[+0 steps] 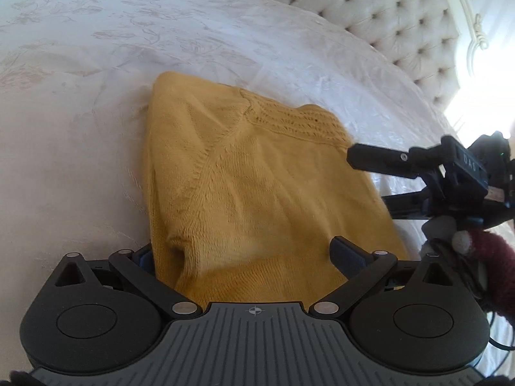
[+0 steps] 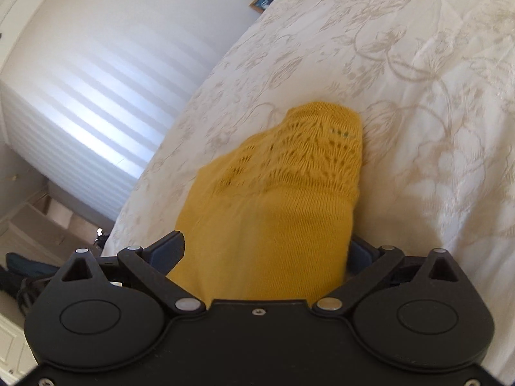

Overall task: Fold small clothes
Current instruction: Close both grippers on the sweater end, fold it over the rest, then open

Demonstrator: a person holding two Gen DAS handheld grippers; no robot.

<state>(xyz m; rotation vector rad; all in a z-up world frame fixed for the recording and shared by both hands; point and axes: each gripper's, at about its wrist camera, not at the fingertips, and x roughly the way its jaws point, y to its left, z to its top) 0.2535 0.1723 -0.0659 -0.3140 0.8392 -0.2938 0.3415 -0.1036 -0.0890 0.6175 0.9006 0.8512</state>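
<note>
1. Mustard knit sweater (image 1: 257, 186) lies on the white bedspread (image 1: 96, 128), partly folded, lace yoke at the end toward the tufted headboard (image 1: 386, 25).
2. Left gripper (image 1: 244, 257) sits at the sweater's near hem, fingers apart, fabric between them, not visibly pinched.
3. Right gripper (image 2: 267, 251) is at the sweater's side edge, fingers wide apart, cloth between, looks released.
4. Step: judged as a fold just laid.
5. Next: regrip an edge, fold over again.

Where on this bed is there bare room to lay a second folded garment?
Free: the bedspread left of the yellow sweater, and the stretch between it and the tufted headboard. Crowded: the sweater's right edge, where the right gripper reaches in.
</note>
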